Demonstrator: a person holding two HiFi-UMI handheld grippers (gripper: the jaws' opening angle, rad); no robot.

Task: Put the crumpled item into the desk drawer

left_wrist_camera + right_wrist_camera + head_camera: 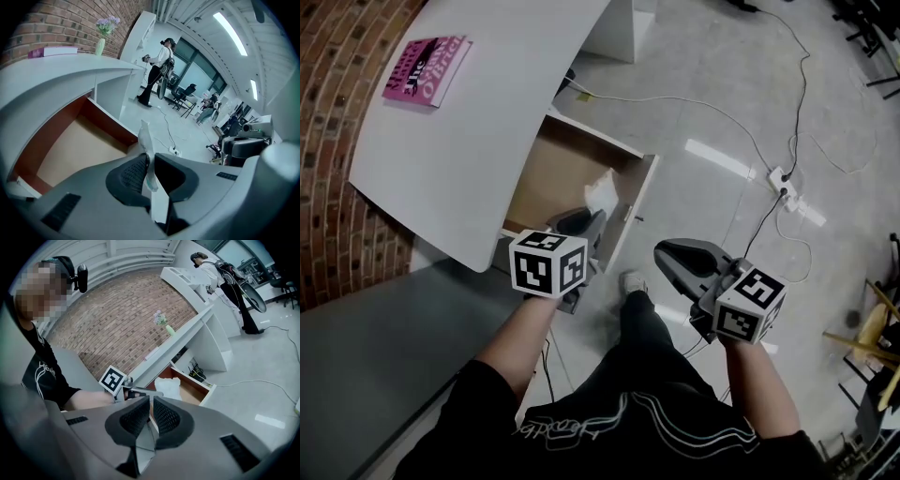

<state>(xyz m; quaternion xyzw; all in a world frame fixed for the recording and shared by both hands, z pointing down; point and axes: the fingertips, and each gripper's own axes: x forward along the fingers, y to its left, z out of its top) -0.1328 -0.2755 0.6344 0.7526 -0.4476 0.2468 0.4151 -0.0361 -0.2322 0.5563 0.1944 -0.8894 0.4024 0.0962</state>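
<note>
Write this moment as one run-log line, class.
left claw: shut on crumpled item | drawer: open, item held at it, unreleased | right claw: shut, empty

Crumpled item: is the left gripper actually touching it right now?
Touching. The left gripper view shows the left gripper with its jaws pinched on the white crumpled item, which sticks up from between them, with the open drawer beyond.

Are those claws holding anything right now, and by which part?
The left claw pinches the crumpled white paper by its lower end, and the rest sticks out past the tips. The right claw holds nothing.
</note>
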